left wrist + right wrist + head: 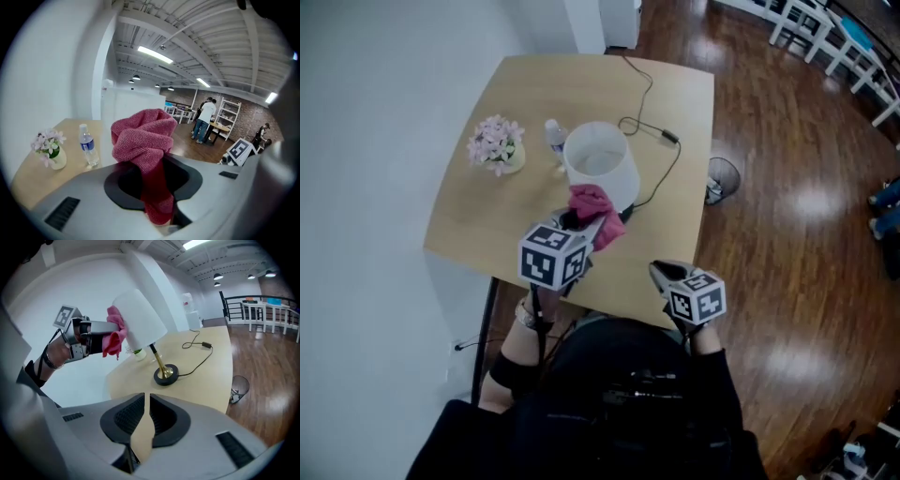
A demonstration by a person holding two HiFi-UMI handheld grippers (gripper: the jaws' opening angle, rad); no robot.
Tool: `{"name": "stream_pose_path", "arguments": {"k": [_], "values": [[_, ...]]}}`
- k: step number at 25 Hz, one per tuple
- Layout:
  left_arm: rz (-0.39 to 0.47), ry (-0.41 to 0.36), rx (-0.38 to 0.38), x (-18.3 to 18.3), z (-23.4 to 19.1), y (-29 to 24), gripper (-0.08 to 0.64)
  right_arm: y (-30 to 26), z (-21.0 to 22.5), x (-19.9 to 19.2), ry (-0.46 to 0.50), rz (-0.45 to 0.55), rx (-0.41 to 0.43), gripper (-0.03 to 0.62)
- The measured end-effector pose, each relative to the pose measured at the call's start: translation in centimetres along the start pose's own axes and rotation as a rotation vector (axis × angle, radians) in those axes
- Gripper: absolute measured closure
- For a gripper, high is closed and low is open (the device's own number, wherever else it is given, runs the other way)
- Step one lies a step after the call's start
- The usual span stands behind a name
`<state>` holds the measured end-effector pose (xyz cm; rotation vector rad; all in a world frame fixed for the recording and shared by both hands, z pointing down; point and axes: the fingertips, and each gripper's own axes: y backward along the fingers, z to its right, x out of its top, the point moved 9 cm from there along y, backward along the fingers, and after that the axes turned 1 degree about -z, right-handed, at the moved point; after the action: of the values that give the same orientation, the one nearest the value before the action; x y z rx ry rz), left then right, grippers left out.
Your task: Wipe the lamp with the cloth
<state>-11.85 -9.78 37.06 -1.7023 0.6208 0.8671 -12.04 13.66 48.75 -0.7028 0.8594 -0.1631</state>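
A table lamp with a white shade (598, 161) stands on the wooden table (478, 220); in the right gripper view its shade (140, 317) leans on a brass stem above a black base (166, 374). My left gripper (584, 225) is shut on a bunched pink cloth (595, 214), held up against the near side of the shade. That cloth (145, 140) fills the space between the left gripper's (153, 176) jaws. From the right I see the cloth (115, 336) touching the shade's edge. My right gripper (662, 273) hovers over the table's near edge, shut (147, 398) and holding nothing.
A small vase of pale flowers (497, 144) and a water bottle (555, 137) stand left of the lamp. The lamp's black cable (661, 133) runs across the table's far right. A mesh bin (723, 175) sits on the wooden floor at the right. A white wall lies left.
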Motion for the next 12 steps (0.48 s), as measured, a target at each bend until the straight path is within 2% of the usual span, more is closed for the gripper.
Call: {"name": "stream_pose_path", "arguments": {"k": [8, 12], "values": [[-0.088, 0.081, 0.163, -2.9, 0.7, -3.0, 0.456, 1.6, 3.5, -0.5, 0.054, -0.018, 0.112, 0.552], [-0.169, 0.133, 0.199, -5.2, 1.3, -5.0, 0.456, 2.9, 5.0, -2.2, 0.029, -0.045, 0.141, 0.552]]}}
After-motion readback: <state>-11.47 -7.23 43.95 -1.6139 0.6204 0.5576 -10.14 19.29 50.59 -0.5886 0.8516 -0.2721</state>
